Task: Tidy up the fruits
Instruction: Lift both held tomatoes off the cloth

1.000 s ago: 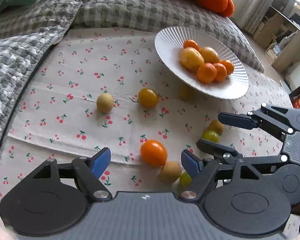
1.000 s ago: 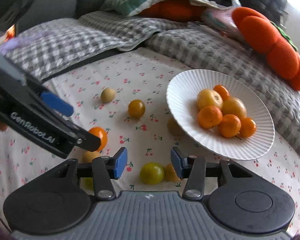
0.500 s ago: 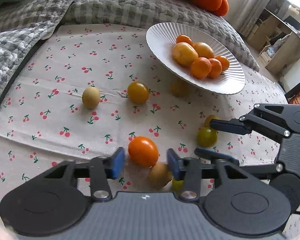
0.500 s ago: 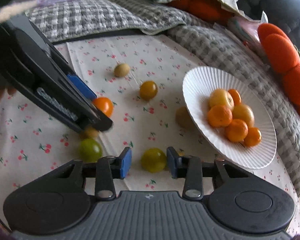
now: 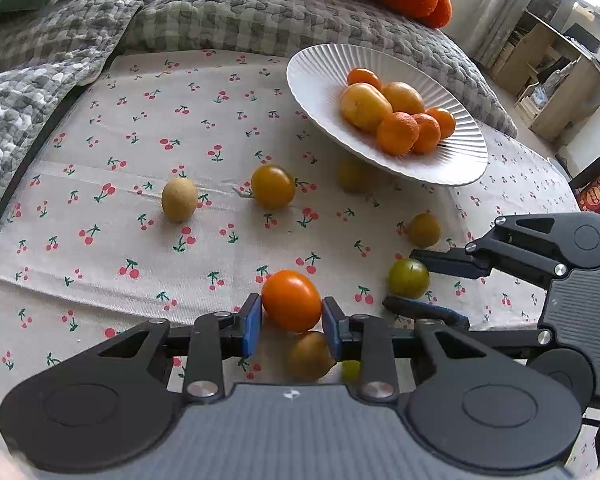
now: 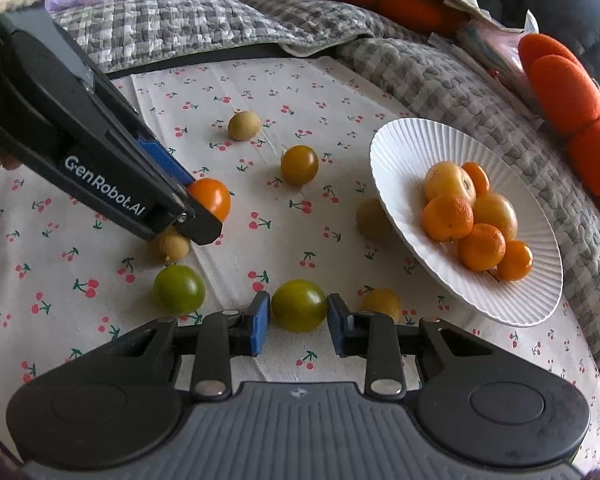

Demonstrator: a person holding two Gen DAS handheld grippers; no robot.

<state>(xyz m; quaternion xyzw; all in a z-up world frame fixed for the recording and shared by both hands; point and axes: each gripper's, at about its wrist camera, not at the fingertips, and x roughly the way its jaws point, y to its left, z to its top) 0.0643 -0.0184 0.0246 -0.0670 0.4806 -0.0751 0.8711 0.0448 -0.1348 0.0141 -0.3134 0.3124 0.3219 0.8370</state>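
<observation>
left gripper (image 5: 291, 326) just closed on orange fruit (image 5: 292, 300), right gripper (image 6: 298, 322) on green fruit (image 6: 299, 310), both near cloth's (image 5: 140, 152) front edge. lift straight, gentle squeeze, carry to plate (image 6: 396, 148).

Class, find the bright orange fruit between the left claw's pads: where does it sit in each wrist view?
Left wrist: orange fruit low centre, between the blue pads.
Right wrist: left of centre, at the black claw's tip.
Shared landmark: white plate.

cherry-print cloth (image 5: 140, 152), grey quilt (image 5: 228, 12), perhaps cushions (image 6: 568, 92)
</observation>
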